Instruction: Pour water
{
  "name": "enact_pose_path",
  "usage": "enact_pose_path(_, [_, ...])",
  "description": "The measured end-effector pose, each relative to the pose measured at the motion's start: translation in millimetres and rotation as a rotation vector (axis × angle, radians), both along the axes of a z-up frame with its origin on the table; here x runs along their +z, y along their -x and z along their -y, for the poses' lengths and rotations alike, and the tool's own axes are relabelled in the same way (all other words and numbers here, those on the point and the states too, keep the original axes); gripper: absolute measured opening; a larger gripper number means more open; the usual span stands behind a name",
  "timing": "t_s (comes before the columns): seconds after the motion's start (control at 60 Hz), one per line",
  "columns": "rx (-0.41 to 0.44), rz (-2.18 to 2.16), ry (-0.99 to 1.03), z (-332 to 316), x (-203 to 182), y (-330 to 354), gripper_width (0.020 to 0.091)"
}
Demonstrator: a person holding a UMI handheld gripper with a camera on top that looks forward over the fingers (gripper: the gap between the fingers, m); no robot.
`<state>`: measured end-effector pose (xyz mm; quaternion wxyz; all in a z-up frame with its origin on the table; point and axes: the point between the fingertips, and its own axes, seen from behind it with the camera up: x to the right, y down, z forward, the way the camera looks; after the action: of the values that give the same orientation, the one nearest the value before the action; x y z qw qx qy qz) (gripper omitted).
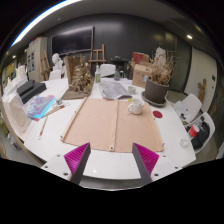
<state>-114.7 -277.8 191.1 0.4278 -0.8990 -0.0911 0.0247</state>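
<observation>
My gripper point(112, 160) stands open above the near edge of a white table point(110, 164), with nothing between its magenta pads point(78, 156). Beyond the fingers lies a tan mat point(105, 122) on the table. At the mat's far right corner stands a white cup point(136, 105). Past the mat's far edge lies a crumpled pale plastic item point(113, 88); I cannot tell if it holds water.
A wooden model point(78, 77) stands at the back left. A pot with a dried plant point(157, 88) stands at the back right. Papers and a colourful sheet point(44, 106) lie to the left, white objects point(190, 106) to the right.
</observation>
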Motion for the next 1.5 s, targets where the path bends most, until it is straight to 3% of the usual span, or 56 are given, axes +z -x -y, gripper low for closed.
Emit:
enact_pose_path(0.133, [-0.075, 0.006, 0.004, -2, -6, -36, 0.085])
enact_pose_path(0.583, [-0.251, 0.07, -0.055, -21, -65, -285, 0.0851])
enact_pose_path(0.833, [-0.289, 0.056, -0.142, -74, -105, -406, 0.086])
enact_pose_path(1.1, [-0.31, -0.029, -0.186, -159, -134, -461, 0.0853])
enact_pose_path(1.2, [-0.295, -0.048, -0.202, -183, -139, -464, 0.0782])
enact_pose_path(1.283, [-0.279, -0.054, -0.21, -197, -144, -464, 0.0638])
enact_pose_path(1.333, [-0.278, -0.047, -0.217, -202, -144, -465, 0.0489])
enact_pose_path(1.5, [-0.299, -0.038, -0.23, -205, -144, -471, 0.0326])
